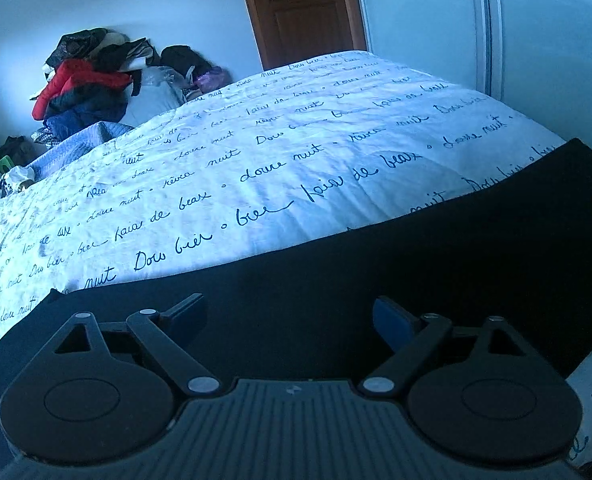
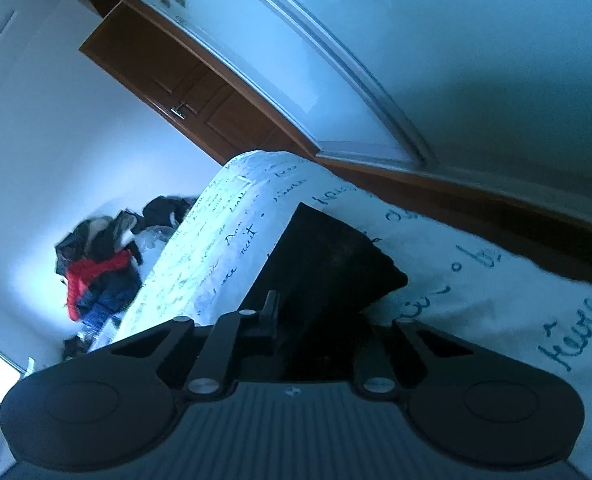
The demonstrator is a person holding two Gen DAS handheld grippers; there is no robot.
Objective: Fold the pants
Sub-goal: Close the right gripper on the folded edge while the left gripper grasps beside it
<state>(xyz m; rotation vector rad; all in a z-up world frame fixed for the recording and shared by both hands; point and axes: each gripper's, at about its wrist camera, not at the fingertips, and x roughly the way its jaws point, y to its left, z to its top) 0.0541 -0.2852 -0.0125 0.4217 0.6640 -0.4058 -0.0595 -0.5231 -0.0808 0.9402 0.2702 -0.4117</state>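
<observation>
A: Pants?

B: Black pants [image 1: 396,264] lie flat on the bed sheet [image 1: 255,148], a dark band along its near edge in the left wrist view. In the right wrist view one end of them stands up off the sheet in front of the tool.

A: Left gripper?

B: The left gripper [image 1: 291,316] hovers low over the black cloth, fingers spread wide, nothing between them — one pad shows blue.

A: Right?

B: The right gripper [image 2: 320,312] has black cloth bunched between its fingers, the left finger [image 2: 271,312] against the fabric. The other finger is lost in the dark, so how far apart they are can't be told.

A: Any text?

B: Blue cursive all over the white sheet — "nuit", "douce nuit", "de beaux" and "bien" are legible, the rest is too loose to read.

A: Background?

B: A clothes pile [image 1: 91,84] with a red jacket sits past the bed's far side, and a brown door [image 1: 304,8] behind.
</observation>
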